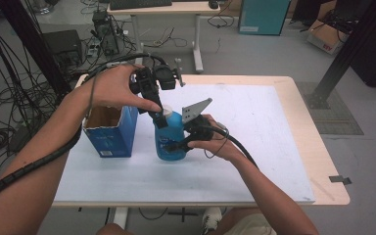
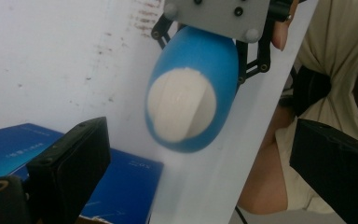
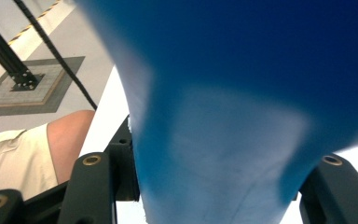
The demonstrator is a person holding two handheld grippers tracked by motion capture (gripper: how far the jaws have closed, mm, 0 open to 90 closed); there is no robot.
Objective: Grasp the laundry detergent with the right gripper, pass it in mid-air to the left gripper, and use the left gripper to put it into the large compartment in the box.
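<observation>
Right gripper [image 1: 183, 142]: clamped hard on the belly of the blue bottle [image 1: 171, 139], jaws on either flank in its own view, pinning it upright on the white mat [image 1: 254, 147] so it cannot twist.
Left gripper [image 1: 159, 120]: hangs over the bottle's white cap [image 2: 182, 109], jaws spread wide and empty; my guess is it's lining up to grab and unscrew.
Bottle's spot: mid-table, just beside the open blue carton [image 1: 110, 132], not touching that I can tell.
Carton: stands open-topped at the left, likely the bottle's packaging.
Writing: a pale label on the bottle and small print on the carton, both too blurred to read.
</observation>
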